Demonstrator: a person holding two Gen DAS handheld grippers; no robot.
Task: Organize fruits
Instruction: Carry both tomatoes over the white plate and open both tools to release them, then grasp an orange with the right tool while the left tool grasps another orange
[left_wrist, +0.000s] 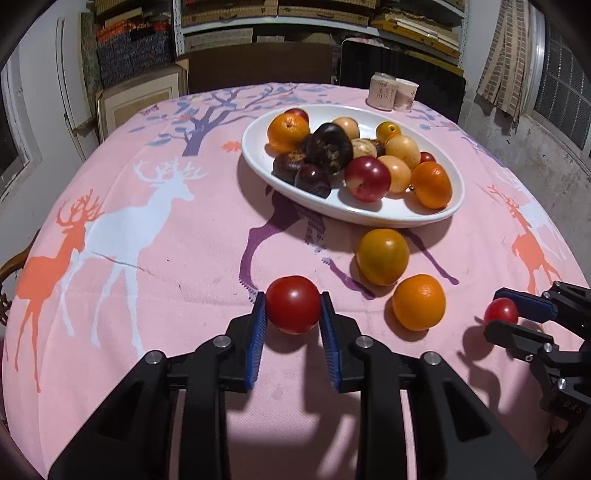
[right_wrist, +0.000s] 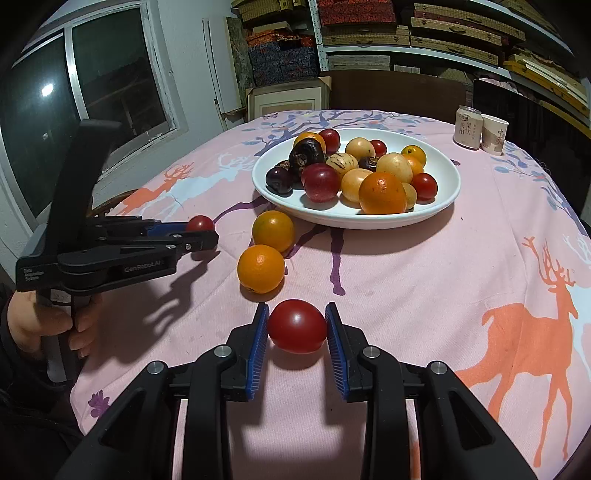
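My left gripper (left_wrist: 293, 308) is shut on a red tomato (left_wrist: 291, 301) just above the pink deer tablecloth (left_wrist: 166, 258). My right gripper (right_wrist: 297, 326) is shut on a second red tomato (right_wrist: 295, 325). Each shows in the other's view: right gripper (left_wrist: 500, 318) with its tomato (left_wrist: 500, 311) at the right edge, left gripper (right_wrist: 201, 232) with its tomato (right_wrist: 199, 222) at the left. An orange (left_wrist: 418, 302) (right_wrist: 261, 268) and a yellow-orange fruit (left_wrist: 382, 256) (right_wrist: 273, 230) lie on the cloth between the grippers. Behind them, the white oval plate (left_wrist: 246, 146) (right_wrist: 369, 222) holds several mixed fruits.
A can (right_wrist: 468, 127) and a paper cup (right_wrist: 494, 134) stand at the far right of the table, also seen as the can (left_wrist: 382, 92) and cup (left_wrist: 406, 94). Dark chair backs (left_wrist: 258, 66) and shelves rise beyond the table. A person's hand (right_wrist: 37, 321) holds the left gripper's handle.
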